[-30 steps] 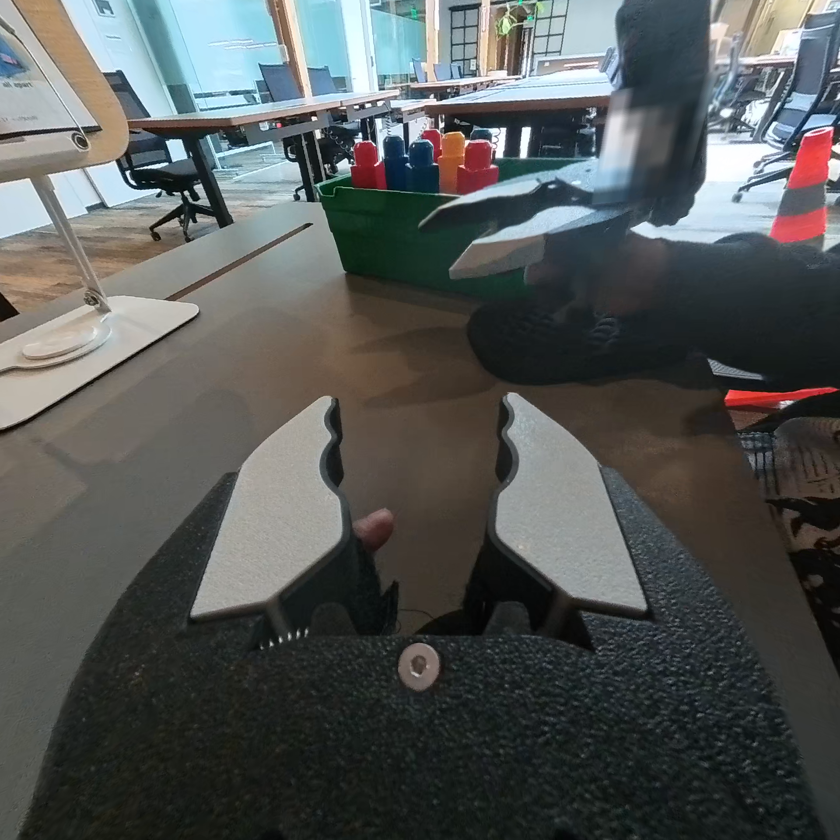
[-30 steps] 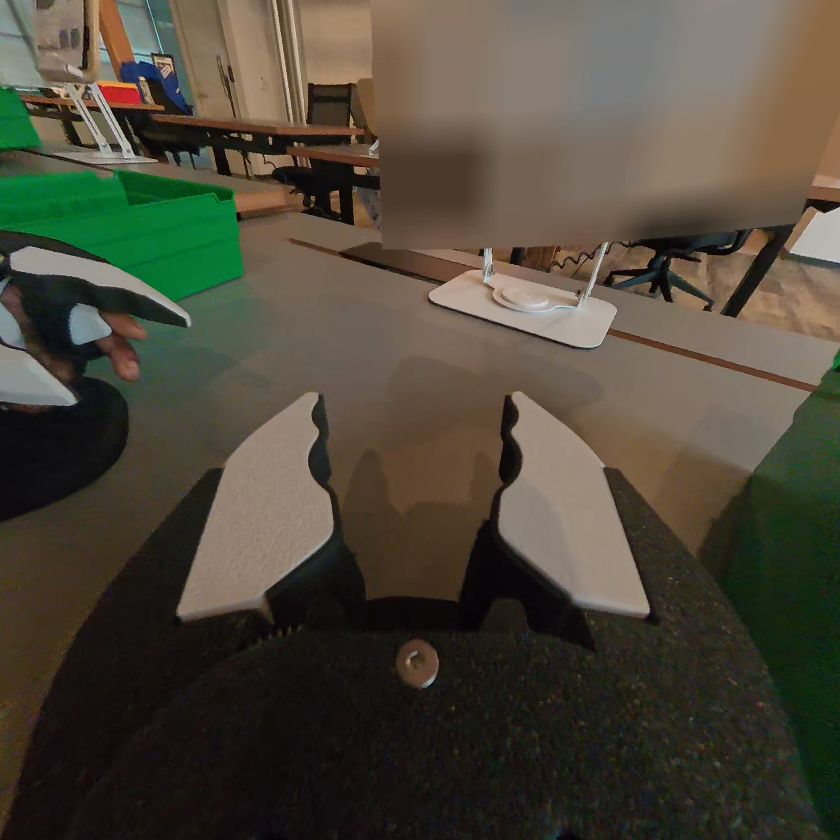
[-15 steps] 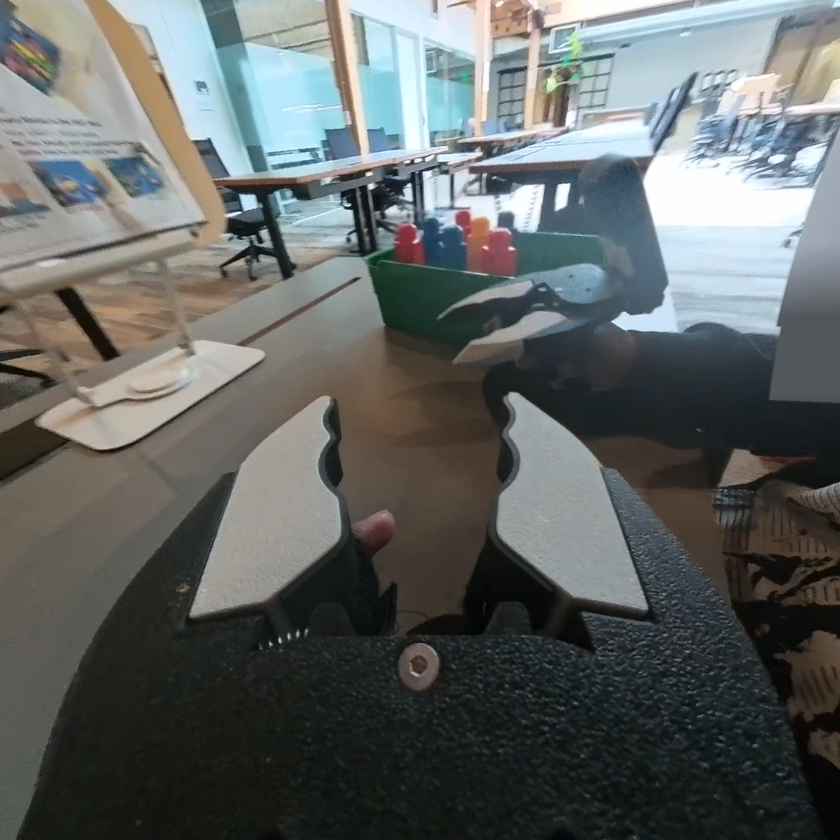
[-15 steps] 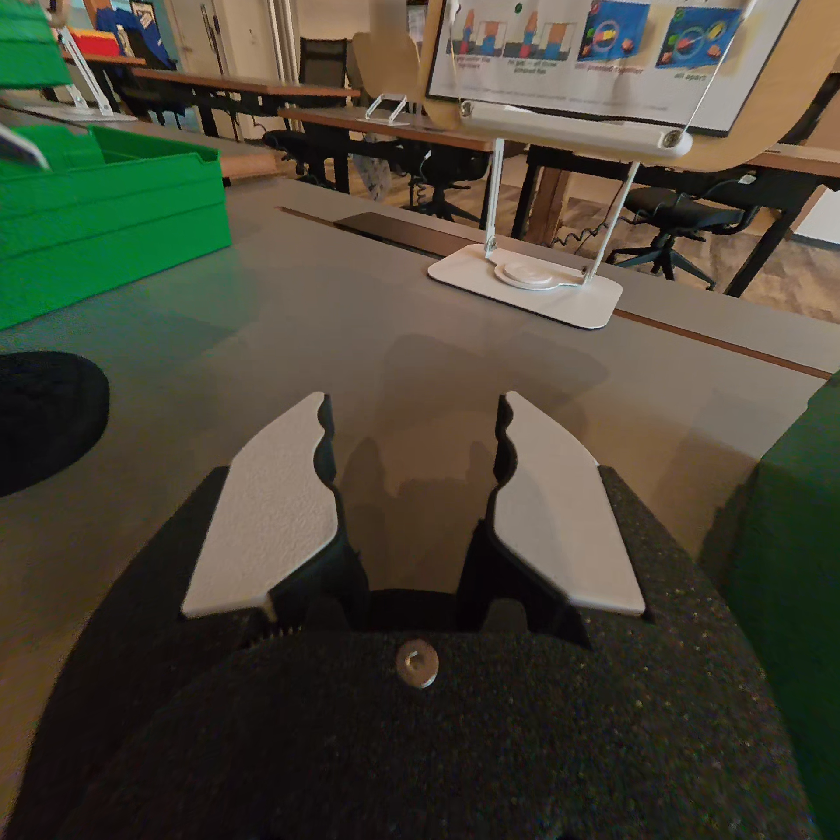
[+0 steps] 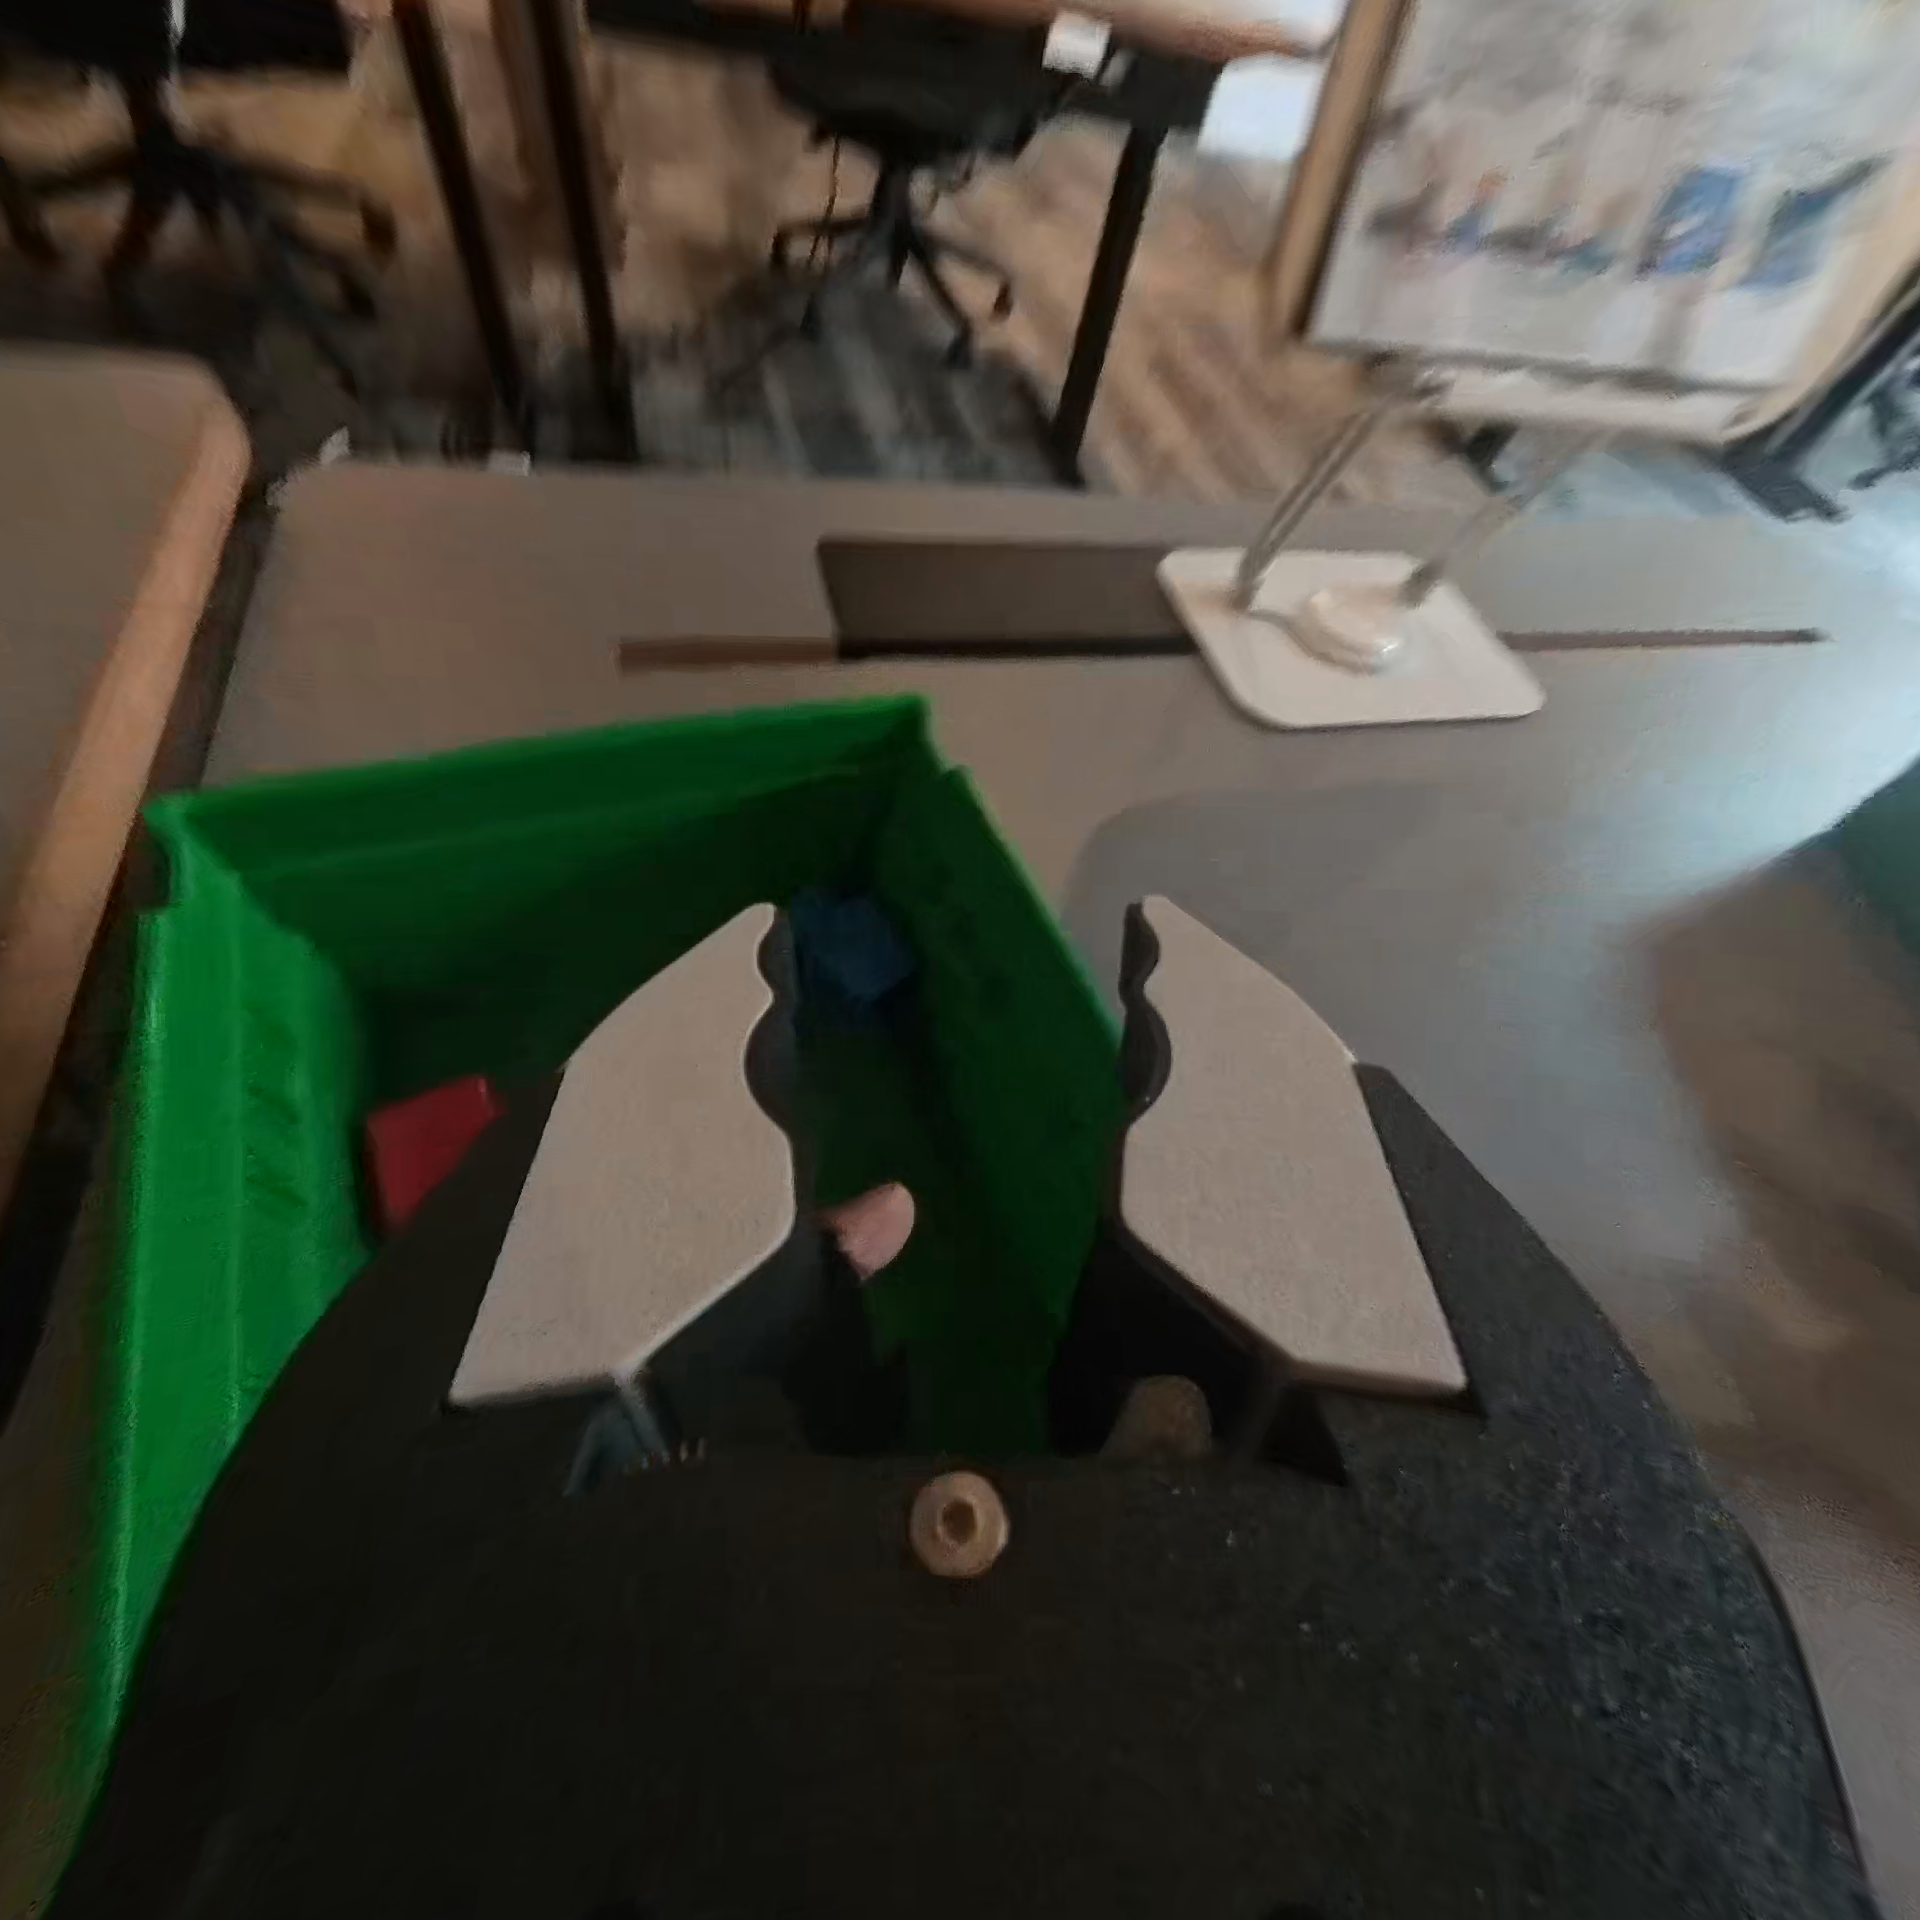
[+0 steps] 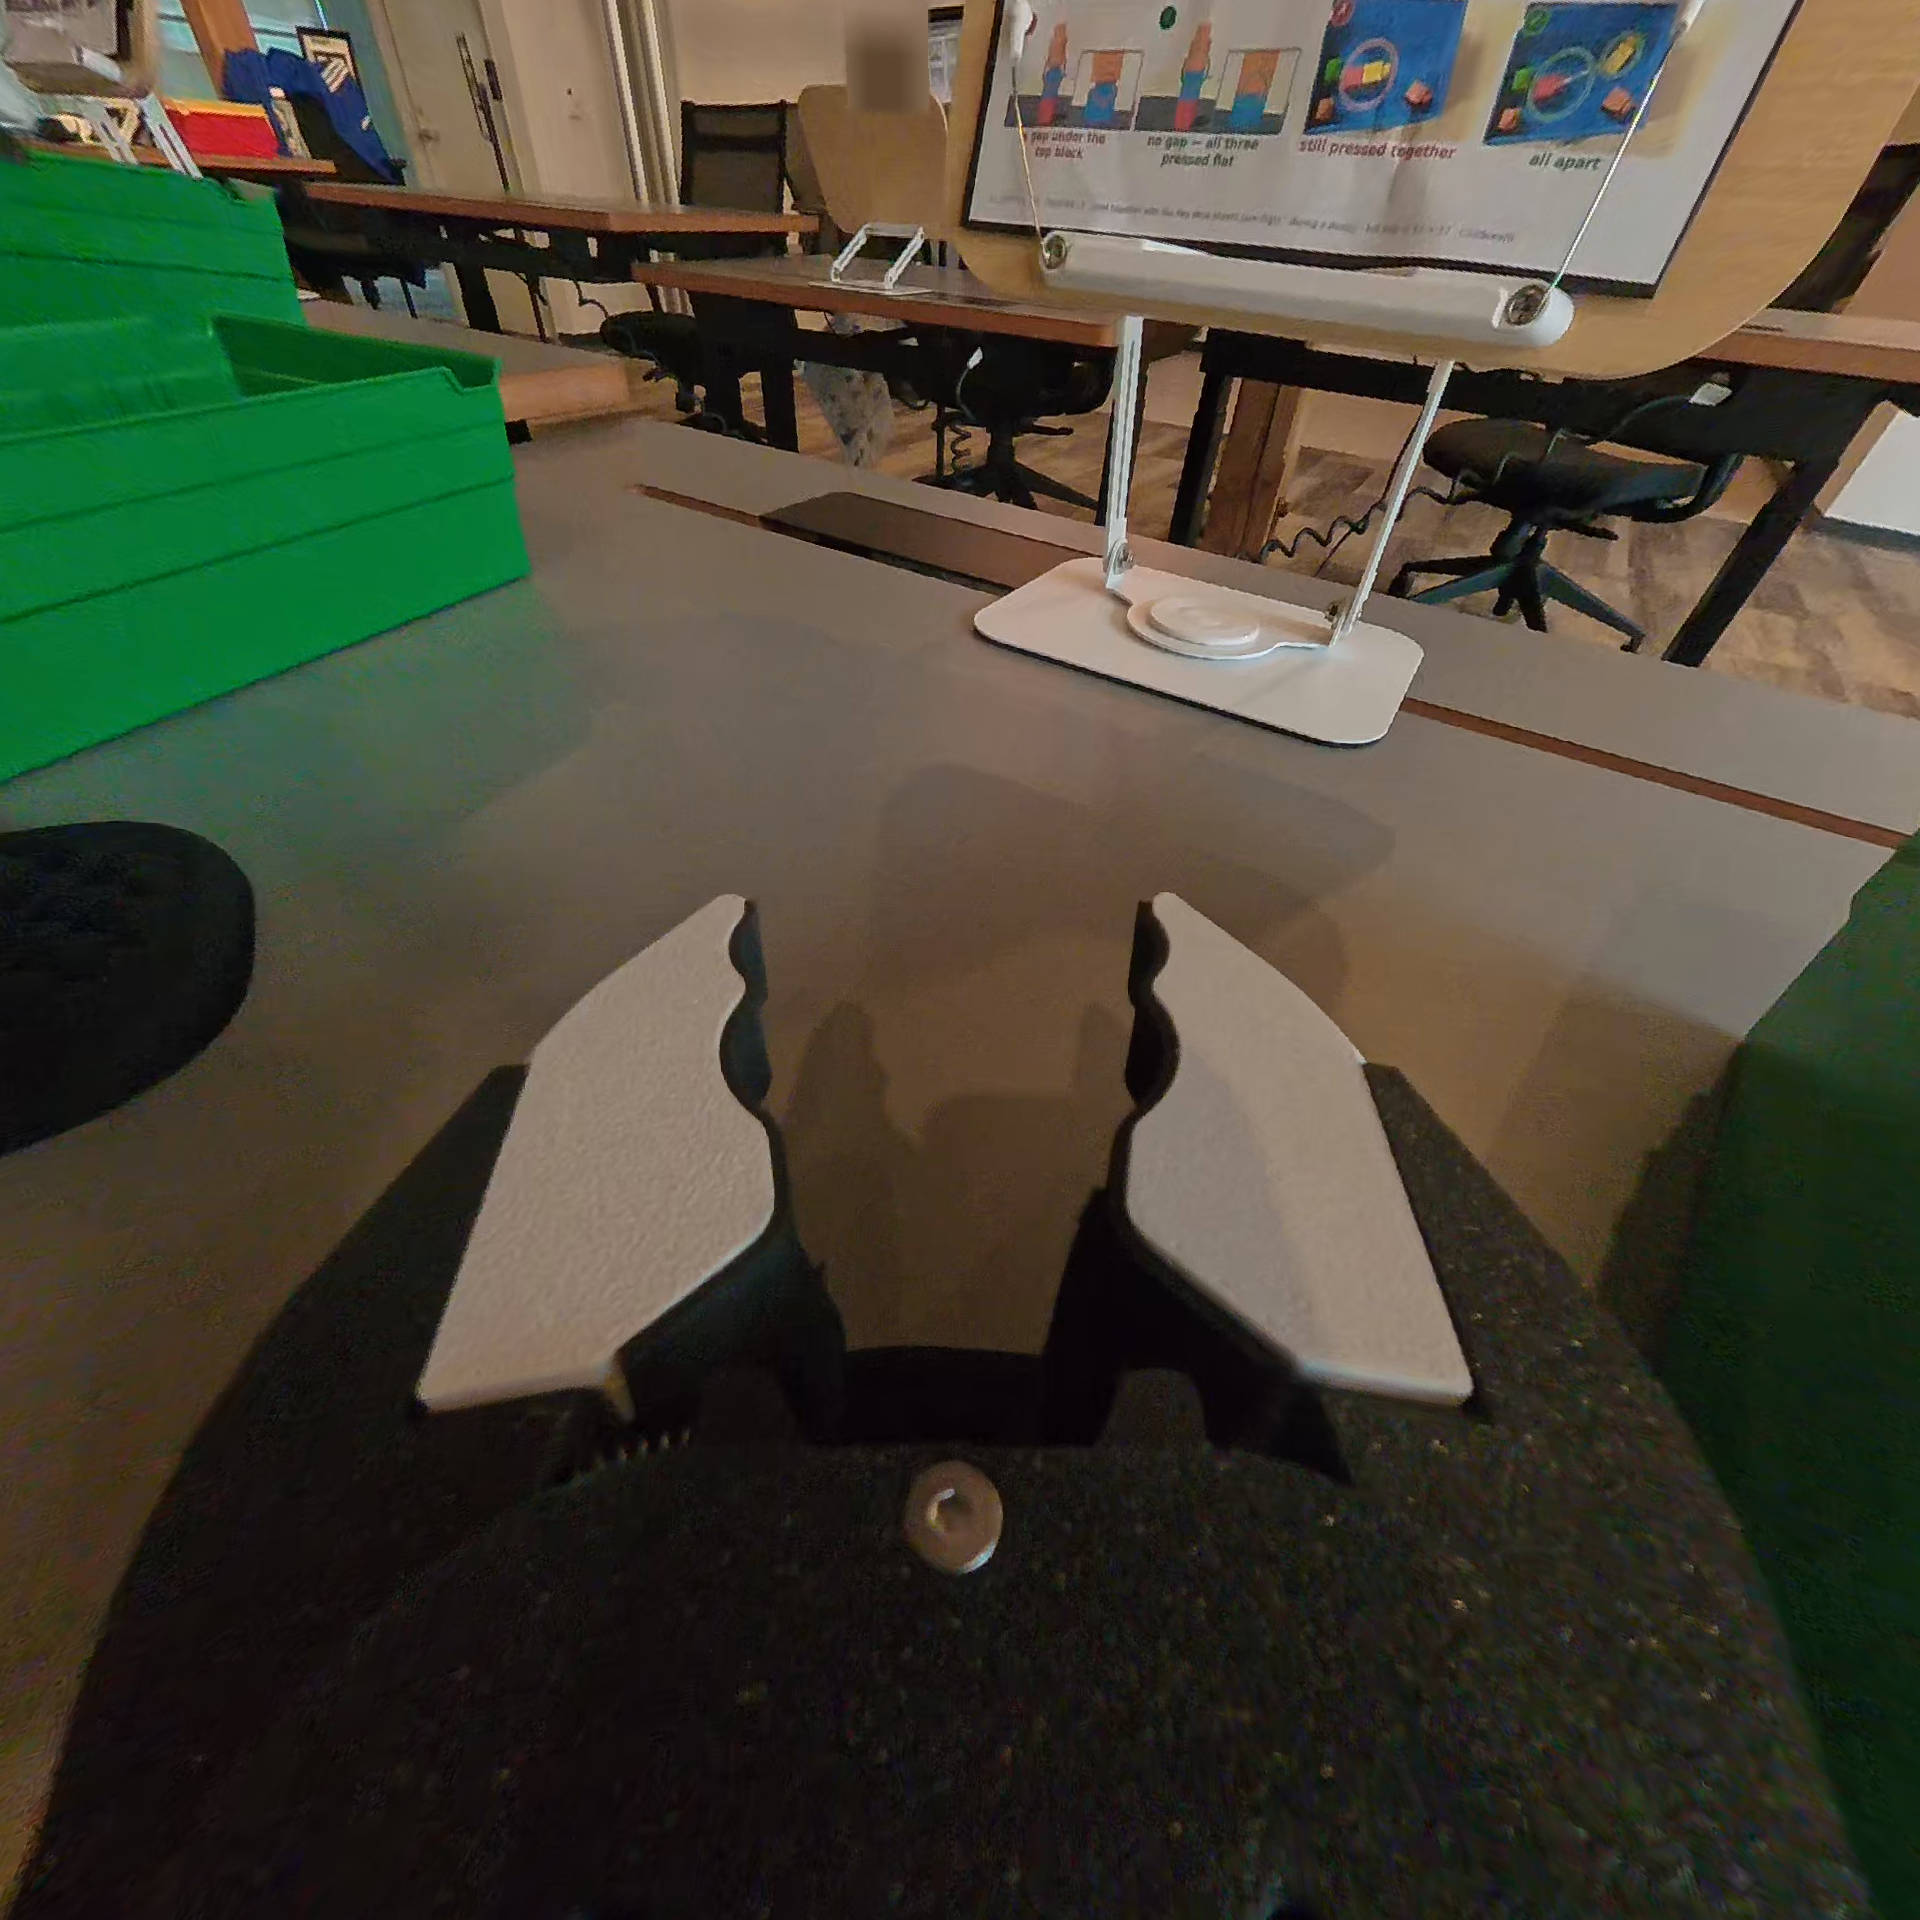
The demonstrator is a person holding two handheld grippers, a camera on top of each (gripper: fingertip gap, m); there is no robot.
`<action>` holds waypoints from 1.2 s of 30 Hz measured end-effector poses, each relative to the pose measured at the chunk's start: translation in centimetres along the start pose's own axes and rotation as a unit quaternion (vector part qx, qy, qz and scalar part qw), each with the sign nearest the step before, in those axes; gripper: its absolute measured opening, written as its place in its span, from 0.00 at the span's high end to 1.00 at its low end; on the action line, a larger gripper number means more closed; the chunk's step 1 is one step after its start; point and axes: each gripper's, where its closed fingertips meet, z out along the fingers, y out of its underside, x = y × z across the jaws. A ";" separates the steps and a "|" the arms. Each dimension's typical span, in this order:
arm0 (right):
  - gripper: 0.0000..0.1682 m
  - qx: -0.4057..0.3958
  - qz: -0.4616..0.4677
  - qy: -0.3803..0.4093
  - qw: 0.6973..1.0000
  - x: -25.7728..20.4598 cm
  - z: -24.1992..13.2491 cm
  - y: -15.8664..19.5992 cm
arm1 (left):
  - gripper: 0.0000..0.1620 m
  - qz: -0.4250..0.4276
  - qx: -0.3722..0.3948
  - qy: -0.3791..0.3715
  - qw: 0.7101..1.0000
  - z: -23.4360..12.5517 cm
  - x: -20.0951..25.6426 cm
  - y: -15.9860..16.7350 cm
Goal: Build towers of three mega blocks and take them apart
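Note:
In the blurred left wrist view, my left gripper (image 5: pixel 951 925) is open and empty. It hangs over the right wall of a green bin (image 5: pixel 249 997). Inside the bin lie a blue block (image 5: pixel 847 951), just past my left fingertip, and a red block (image 5: pixel 421 1138) partly hidden by the gripper body. A fingertip of the person shows between the jaws. In the right wrist view, my right gripper (image 6: pixel 945 920) is open and empty, low over the bare grey table (image 6: pixel 727 748). The green bin (image 6: pixel 260 499) stands at the far left there.
A white stand with an instruction sheet (image 6: pixel 1205 634) stands at the table's back, also in the left wrist view (image 5: pixel 1351 644). A black round pad (image 6: pixel 104 956) lies at the left. A dark green bin wall (image 6: pixel 1829 1247) is close on the right. Desks and office chairs stand behind. Tip to tip, the grippers are about 45 cm apart. My left gripper is the nearer one to the red block (image 5: pixel 421 1138): about 15 cm, against 55 cm.
My left gripper has swung left, from facing the far bin of standing blocks and the right gripper to hanging over a near green bin. The right gripper has barely moved.

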 end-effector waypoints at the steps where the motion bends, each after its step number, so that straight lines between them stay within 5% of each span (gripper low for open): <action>1: 0.60 -0.002 -0.001 0.000 1.000 0.0 0.0 0.0 | 0.63 -0.011 -0.026 -0.010 1.000 1.1 -1.1 0.9; 14: 0.61 -0.005 -0.017 0.003 1.000 -0.2 0.1 0.1 | 0.59 -0.038 -0.194 -0.098 0.975 10.2 -5.8 6.6; 24: 0.61 -0.003 -0.012 0.002 1.000 -0.1 0.1 0.1 | 0.57 -0.062 -0.222 -0.106 0.967 12.6 -5.5 9.8; 36: 0.62 0.002 -0.009 0.000 1.000 -0.1 0.0 -0.1 | 0.59 -0.007 -0.236 -0.137 0.962 10.7 -6.2 9.5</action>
